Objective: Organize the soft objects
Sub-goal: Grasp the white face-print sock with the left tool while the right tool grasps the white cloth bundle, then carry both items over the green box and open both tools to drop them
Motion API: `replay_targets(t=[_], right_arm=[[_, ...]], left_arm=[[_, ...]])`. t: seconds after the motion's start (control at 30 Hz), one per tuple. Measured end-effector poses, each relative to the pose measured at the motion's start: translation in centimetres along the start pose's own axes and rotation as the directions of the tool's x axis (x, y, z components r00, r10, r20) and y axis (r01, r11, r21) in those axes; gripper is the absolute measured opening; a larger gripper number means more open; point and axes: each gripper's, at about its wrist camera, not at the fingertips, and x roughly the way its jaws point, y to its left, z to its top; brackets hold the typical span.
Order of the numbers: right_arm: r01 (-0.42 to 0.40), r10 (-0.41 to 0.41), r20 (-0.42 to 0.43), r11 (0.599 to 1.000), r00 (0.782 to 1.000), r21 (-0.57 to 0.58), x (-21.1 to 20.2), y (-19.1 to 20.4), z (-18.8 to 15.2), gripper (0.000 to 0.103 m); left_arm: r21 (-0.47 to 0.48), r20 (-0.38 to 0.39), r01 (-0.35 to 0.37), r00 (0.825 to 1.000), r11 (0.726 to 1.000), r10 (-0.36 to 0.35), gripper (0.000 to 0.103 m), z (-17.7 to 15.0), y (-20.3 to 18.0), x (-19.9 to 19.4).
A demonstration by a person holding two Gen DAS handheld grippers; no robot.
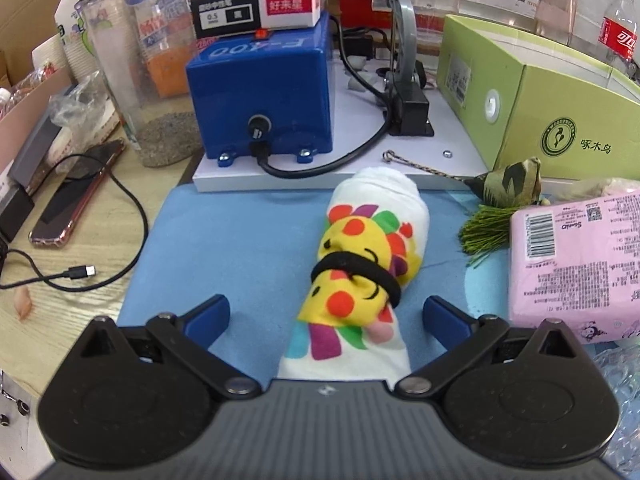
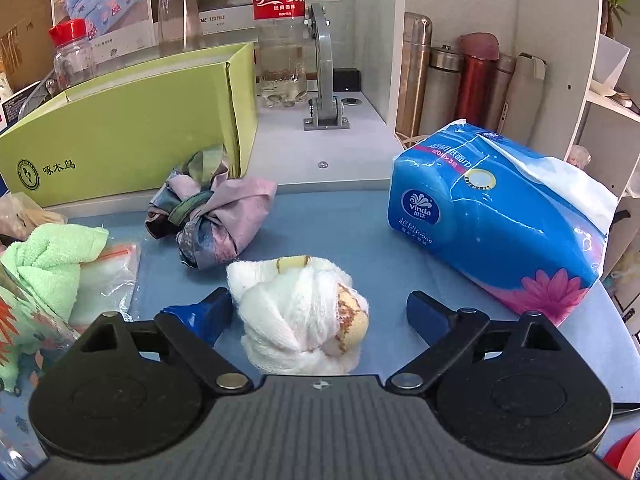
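Cluttered on every side, the worktop [image 1: 80, 208] carries a blue mat [image 1: 248, 236] where the soft things lie, with a green cardboard box [image 2: 132, 136] standing open at the back. Seen from the left wrist, the left claw [image 1: 326, 314] is spread wide, its blue fingers [image 1: 208, 316] either side of a rolled white cloth [image 1: 368, 248] printed with a bright cartoon and bound by a black hair tie [image 1: 352, 270]; the roll runs from 6 o'clock toward 12 o'clock and neither finger touches it. A pink tissue pack [image 1: 576, 264] lies at 3 o'clock. Seen from the right wrist, the right claw [image 2: 320, 312] is equally spread around a white gauze bundle [image 2: 304, 316], whose left edge is just beside one finger. A knotted purple cloth bundle [image 2: 212, 220] sits at 11 o'clock, a green towel [image 2: 52, 256] at 9 o'clock, and a blue tissue pack [image 2: 500, 224] at 2 o'clock. Both hands look poised at the pre-grasp step. Next would likely come closing each claw gently on its bundle, centred enough that the soft cloth does not squeeze out, then lifting, probably toward the green box.
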Motion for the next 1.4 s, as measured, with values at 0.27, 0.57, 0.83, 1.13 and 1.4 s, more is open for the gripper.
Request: replay_targets(t=[0.27, 0.57, 0.83, 1.13, 1.4], right_arm=[[-0.015, 0.015, 0.024, 1.000, 1.000, -0.012, -0.1, -0.1, -0.5, 0.077], [-0.154, 0.154, 0.023, 0.988, 0.988, 0.027, -3.8, -0.5, -1.2, 0.026], [-0.271, 0.270, 0.199, 0.962, 0.942, -0.027, -8.8, 1.2, 4.7, 0.027], [-0.275, 0.294, 0.218, 0.955, 0.931, -0.110, -2.4, 5.6, 15.6, 0.028], [-0.362, 0.371, 0.069, 0.925, 0.926, -0.114, 5.7, 8.5, 17.7, 0.033]], left_arm=[[-0.036, 0.043, 0.082, 0.996, 0.996, -0.081, 0.047, -0.4, 1.0, -1.2], [-0.102, 0.106, 0.176, 0.981, 0.979, -0.166, 0.030, -0.6, 2.7, -6.0], [0.038, 0.246, 0.267, 0.932, 0.963, -0.268, 0.030, 7.1, -1.2, -10.4], [0.248, 0.205, 0.296, 0.915, 0.923, -0.348, 0.030, 18.0, -10.4, -5.4], [0.316, 0.129, 0.257, 0.942, 0.913, -0.310, 0.071, 19.6, -14.4, 0.5]])
